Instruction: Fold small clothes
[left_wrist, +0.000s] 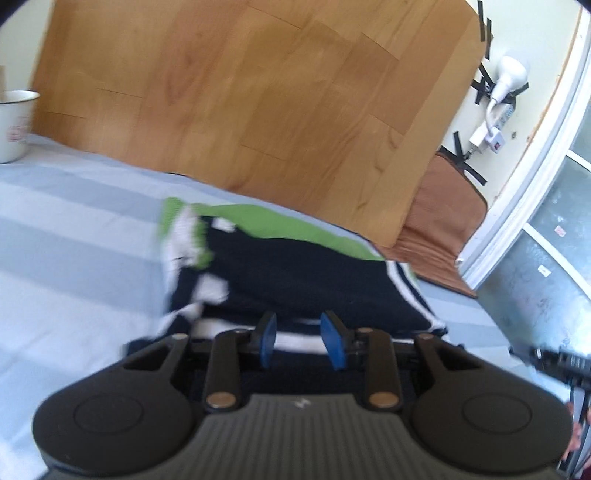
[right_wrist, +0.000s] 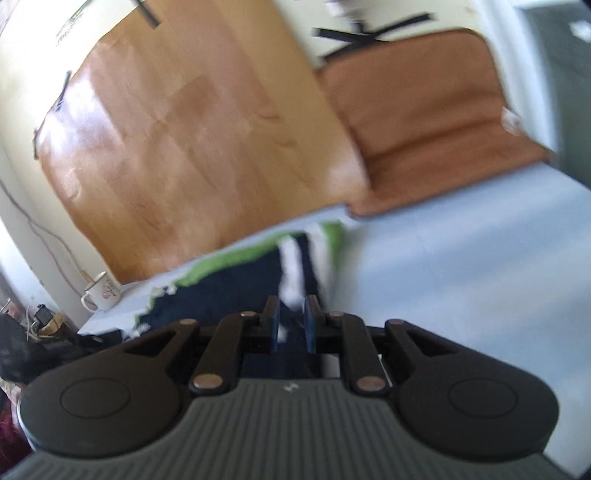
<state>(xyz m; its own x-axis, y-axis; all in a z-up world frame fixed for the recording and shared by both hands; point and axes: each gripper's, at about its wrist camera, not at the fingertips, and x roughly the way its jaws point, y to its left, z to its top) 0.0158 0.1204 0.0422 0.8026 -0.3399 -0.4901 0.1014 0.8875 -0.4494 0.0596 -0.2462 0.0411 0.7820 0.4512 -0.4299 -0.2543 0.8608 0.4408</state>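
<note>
Locating garment: the navy garment (left_wrist: 295, 273) with white stripes and a green border lies on the striped bed sheet (left_wrist: 74, 229), directly ahead of both grippers, in front of the wooden headboard (left_wrist: 240, 103).
Garment axis: in the left wrist view its long side appears to run left to right across the sheet, green border on the far edge.
Left gripper (left_wrist: 299, 341): jaws stand slightly apart over the near striped hem; motion blur hides whether the pads pinch cloth, so grip cannot be told.
Right gripper (right_wrist: 291, 325): jaws narrow, with a white-striped fold of the garment between them; contact appears probable, judged a grip.
Nearer hand: both sit at the near edge; neither is clearly closer.
Coming move: judged a lift of the near hem toward the far green edge.
Bystander item: a white enamel mug (left_wrist: 14, 125) stands far left, well apart.
</note>
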